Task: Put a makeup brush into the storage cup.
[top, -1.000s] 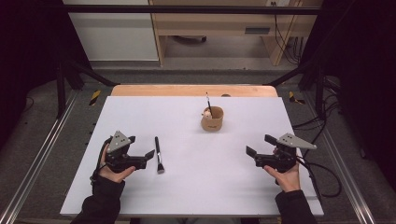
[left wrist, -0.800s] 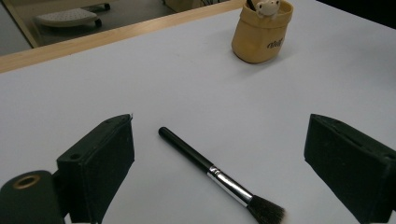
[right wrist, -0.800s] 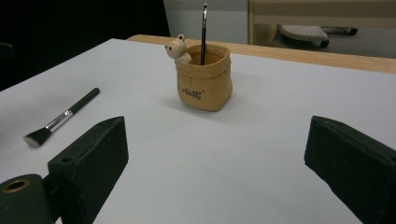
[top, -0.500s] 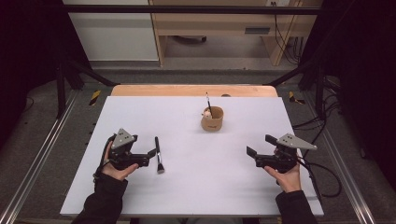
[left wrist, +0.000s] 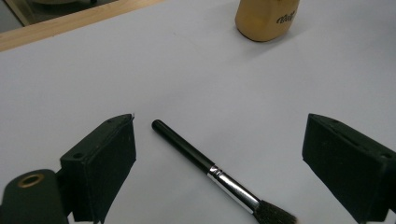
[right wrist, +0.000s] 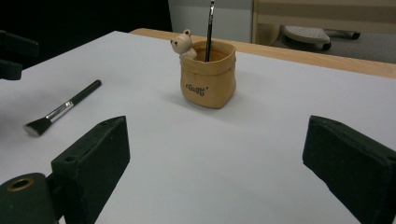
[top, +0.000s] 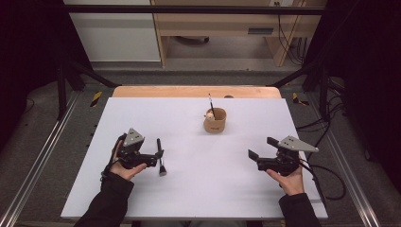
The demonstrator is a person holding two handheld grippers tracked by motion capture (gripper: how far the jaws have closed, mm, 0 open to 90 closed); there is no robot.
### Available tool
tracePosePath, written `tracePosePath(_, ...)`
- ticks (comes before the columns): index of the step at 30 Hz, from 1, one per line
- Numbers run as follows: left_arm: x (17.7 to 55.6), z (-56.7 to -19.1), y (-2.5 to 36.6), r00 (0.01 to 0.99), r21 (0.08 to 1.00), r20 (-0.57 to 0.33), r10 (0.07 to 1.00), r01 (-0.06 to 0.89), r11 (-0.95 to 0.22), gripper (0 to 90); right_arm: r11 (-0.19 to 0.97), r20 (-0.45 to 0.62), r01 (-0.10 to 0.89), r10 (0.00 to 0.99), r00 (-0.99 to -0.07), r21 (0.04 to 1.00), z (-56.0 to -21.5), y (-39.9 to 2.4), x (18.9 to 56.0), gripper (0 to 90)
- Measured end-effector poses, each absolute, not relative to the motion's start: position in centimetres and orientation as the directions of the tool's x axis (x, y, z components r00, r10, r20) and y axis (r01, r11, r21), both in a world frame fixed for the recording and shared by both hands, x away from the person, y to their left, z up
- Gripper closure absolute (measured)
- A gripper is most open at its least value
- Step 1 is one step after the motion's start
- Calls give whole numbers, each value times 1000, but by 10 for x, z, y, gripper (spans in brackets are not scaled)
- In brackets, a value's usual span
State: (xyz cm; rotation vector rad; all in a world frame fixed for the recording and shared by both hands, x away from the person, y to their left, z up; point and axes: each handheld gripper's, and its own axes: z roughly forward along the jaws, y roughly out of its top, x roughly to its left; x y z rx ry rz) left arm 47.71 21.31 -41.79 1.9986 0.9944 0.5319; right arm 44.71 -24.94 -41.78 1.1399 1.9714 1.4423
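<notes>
Black makeup brush (left wrist: 205,167) lies flat on white table (top: 198,189) nr left edge, between wide-open jaws of left gripper (top: 160,158), untouched. Right gripper (top: 252,158) nr right edge, jaws wide apart, holding nothing. Tan pot (top: 215,120) nr far edge

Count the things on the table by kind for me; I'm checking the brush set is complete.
Brushes: 2, one lying flat, one standing in the pot
Pots: 1
Bear figures: 1
Total: 4

A lab: white table (top: 198,189) framed by metal rails (top: 40,156)
</notes>
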Motion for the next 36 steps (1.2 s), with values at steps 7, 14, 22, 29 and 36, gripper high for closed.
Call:
tracePosePath(7, 487, -425, 209, 592, 795, 19, 805, 480, -372, 92, 124, 110, 356, 815, -569, 926, -418, -249, 446, 81)
tracePosePath(14, 495, -435, 204, 568, 771, 15, 823, 517, -371, 124, 121, 113, 357, 814, -570, 926, -418, -248, 447, 88)
tracePosePath(22, 501, -445, 199, 571, 729, 34, 820, 548, -412, 173, 123, 113, 356, 810, -575, 927, -417, -248, 446, 91)
tracePosePath(29, 502, -454, 193, 571, 678, 48, 820, 584, -446, 226, 126, 112, 359, 811, -574, 925, -417, -248, 446, 92)
tracePosePath(36, 504, -461, 189, 574, 645, 47, 817, 608, -464, 304, 116, 116, 354, 814, -569, 928, -417, -249, 446, 93)
